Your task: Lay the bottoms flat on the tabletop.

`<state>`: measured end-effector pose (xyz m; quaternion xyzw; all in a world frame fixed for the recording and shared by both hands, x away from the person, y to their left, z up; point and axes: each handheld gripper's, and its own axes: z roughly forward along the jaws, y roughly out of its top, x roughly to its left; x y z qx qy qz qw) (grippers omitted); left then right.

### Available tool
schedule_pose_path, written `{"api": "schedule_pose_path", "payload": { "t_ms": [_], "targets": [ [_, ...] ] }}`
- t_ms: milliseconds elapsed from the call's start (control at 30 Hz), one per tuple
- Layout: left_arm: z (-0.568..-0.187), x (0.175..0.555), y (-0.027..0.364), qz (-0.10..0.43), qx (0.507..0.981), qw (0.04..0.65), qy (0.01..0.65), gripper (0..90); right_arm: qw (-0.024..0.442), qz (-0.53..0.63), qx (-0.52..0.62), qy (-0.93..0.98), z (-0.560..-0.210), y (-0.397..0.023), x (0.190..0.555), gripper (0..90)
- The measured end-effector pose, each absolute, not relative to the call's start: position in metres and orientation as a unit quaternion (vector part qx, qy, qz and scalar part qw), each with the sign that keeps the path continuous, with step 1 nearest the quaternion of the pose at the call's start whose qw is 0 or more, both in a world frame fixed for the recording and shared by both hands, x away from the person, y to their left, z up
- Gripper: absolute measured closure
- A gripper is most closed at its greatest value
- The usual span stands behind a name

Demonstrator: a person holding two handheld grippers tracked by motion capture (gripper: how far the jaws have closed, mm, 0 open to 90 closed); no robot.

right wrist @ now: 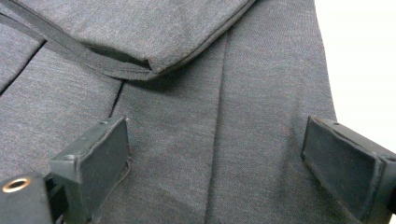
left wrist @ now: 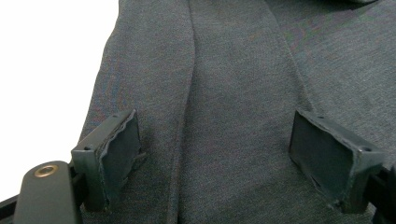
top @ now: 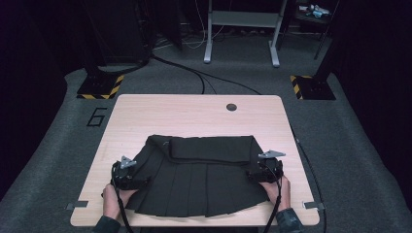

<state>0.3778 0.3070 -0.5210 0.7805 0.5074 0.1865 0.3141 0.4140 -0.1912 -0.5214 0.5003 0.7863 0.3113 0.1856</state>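
Dark grey pleated skirt (top: 194, 179) lies spread on the light wooden table (top: 194, 114), its waistband part folded down toward the hem. Left gripper (left wrist: 212, 154) and right gripper (right wrist: 215, 158) hover over its side edges with jaws spread, nothing pinched. Folding seems under way; next, each would likely close on an edge and carry it inward.

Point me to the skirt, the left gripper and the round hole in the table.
skirt (top: 194, 187): high view, middle of the pleats.
left gripper (left wrist: 215, 156): left gripper view, midway between its open jaws.
round hole (top: 231, 107): high view, its centre, far edge of the table.
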Motion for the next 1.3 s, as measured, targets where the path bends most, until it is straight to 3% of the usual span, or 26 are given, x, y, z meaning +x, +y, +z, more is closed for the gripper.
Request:
{"api": "schedule_pose_path", "payload": {
  "t_ms": [100,267,400,700,867,1300],
  "targets": [
    [-0.515,0.383,0.305,0.169,0.783,0.311,0.512,14.8,0.182,0.300,0.499,0.792,-0.518,-0.190,0.417,9.2],
    [-0.482,0.392,0.284,0.189,0.786,0.338,0.483,14.4,0.207,0.309,0.476,0.797,-0.496,-0.177,0.416,13.4],
    [-0.462,0.406,0.262,0.202,0.791,0.353,0.458,14.3,0.197,0.317,0.469,0.801,-0.487,-0.167,0.420,15.0],
    [-0.446,0.455,0.224,0.233,0.807,0.321,0.438,14.8,0.184,0.320,0.475,0.799,-0.489,-0.154,0.435,19.5],
    [-0.458,0.464,0.228,0.235,0.799,0.308,0.459,20.0,0.172,0.321,0.492,0.791,-0.496,-0.159,0.442,26.9],
    [-0.468,0.457,0.240,0.234,0.798,0.300,0.467,40.2,0.163,0.307,0.494,0.797,-0.501,-0.156,0.443,56.2]
  ]
}}
